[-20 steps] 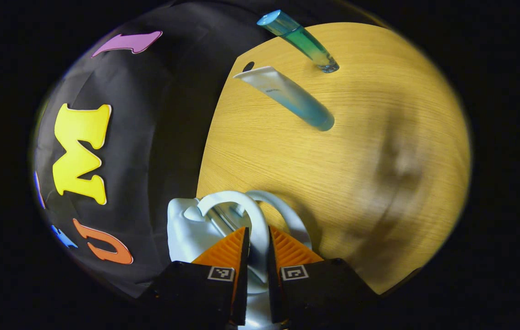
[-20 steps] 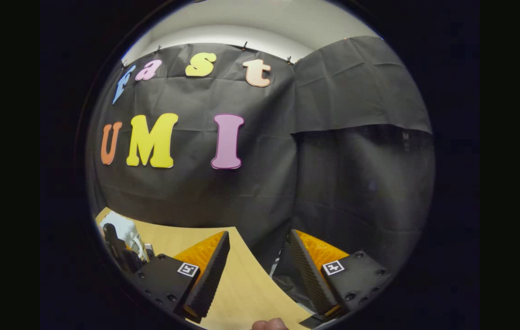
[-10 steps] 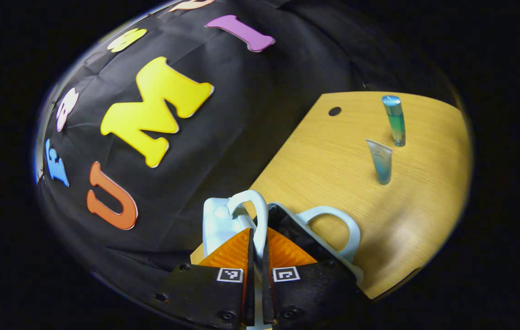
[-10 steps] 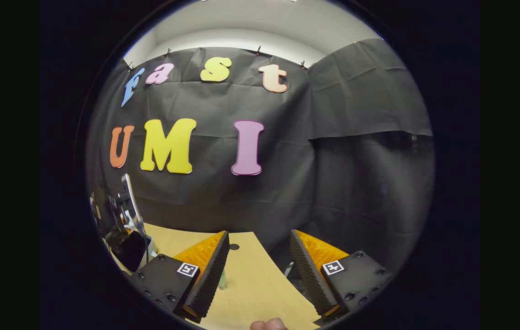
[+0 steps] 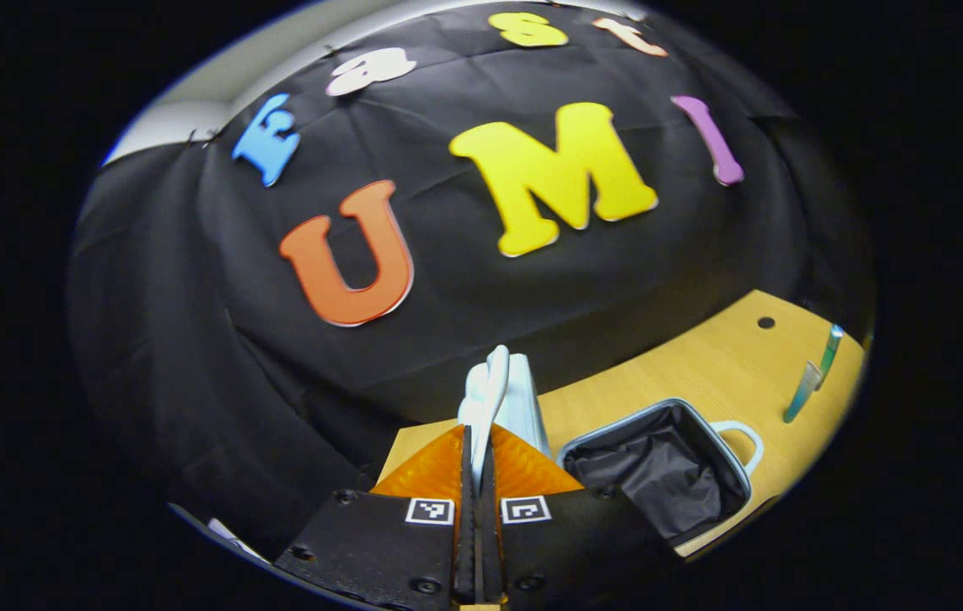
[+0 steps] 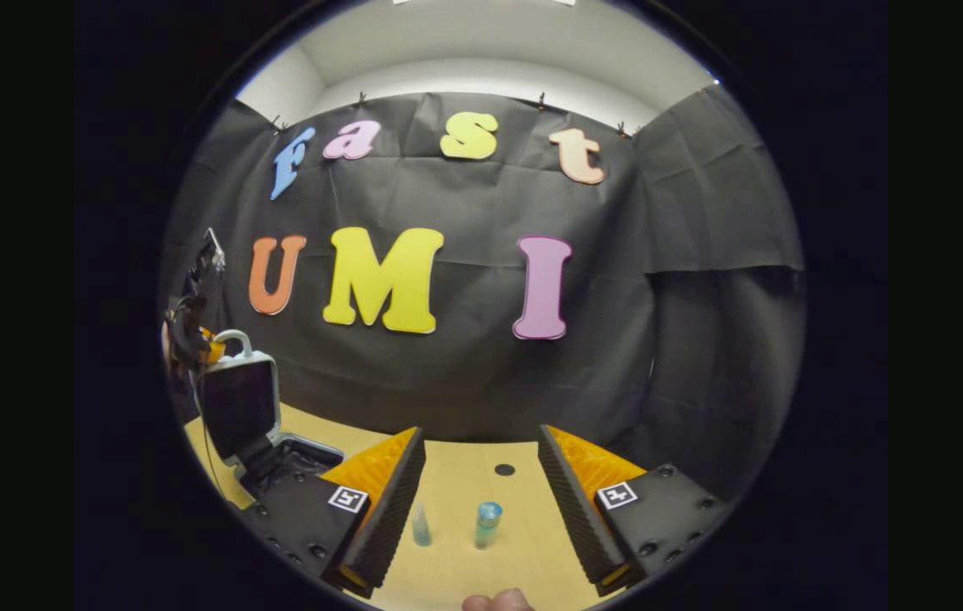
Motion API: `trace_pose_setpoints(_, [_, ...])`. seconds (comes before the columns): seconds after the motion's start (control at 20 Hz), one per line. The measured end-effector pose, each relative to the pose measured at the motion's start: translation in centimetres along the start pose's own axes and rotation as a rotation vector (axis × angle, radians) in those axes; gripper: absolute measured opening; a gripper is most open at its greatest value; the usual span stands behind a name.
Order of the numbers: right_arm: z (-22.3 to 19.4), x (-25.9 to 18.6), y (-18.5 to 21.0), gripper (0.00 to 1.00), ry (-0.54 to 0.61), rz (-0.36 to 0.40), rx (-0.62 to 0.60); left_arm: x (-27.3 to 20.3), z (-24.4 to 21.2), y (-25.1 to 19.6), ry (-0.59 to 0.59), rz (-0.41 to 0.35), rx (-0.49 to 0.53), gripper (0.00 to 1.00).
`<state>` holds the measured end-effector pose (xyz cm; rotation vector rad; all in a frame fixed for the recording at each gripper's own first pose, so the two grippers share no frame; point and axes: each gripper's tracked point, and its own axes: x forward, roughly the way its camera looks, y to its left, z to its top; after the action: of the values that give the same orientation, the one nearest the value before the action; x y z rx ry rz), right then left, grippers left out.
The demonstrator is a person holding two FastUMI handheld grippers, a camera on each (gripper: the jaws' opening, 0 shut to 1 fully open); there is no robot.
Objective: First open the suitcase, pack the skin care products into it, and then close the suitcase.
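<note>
The small white suitcase stands open on the wooden table [image 5: 702,373]. Its black-lined base [image 5: 655,467] lies flat, and its lid [image 5: 515,399] is raised upright. My left gripper [image 5: 478,433] is shut on the lid's white handle [image 5: 494,382]. In the right gripper view the lid [image 6: 239,407] stands over the base [image 6: 290,462] at the left, with the left gripper [image 6: 193,339] at its top. Two skin care products stand to the right: a pale tube [image 5: 803,392] and a blue-capped bottle [image 5: 829,348]. My right gripper [image 6: 481,509] is open, with the tube [image 6: 421,526] and bottle [image 6: 488,522] ahead between its fingers.
A dark round hole [image 6: 504,469] sits in the table near the back edge. The black cloth wall [image 6: 464,373] rises just behind the table. A fingertip of the person's hand [image 6: 494,601] shows at the bottom of the right gripper view.
My left gripper has swung the lid up by its handle from nearly shut to upright, baring the black lining. The right gripper has moved so the two products now show between its fingers.
</note>
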<state>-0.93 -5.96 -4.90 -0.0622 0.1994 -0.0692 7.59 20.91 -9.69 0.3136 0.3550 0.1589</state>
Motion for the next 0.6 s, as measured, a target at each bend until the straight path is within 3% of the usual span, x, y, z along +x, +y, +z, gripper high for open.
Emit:
trace_pose_setpoints(0.3, [0.6,0.1,5.1,0.8,0.018,0.08,-0.047,3.2,-8.4,9.0,0.064,0.08,-0.165,0.06])
trace_pose_setpoints(0.6, [-0.1,0.7,8.5,0.8,0.074,0.103,-0.065,6.6,-17.7,11.4,0.184,0.079,-0.413,0.07])
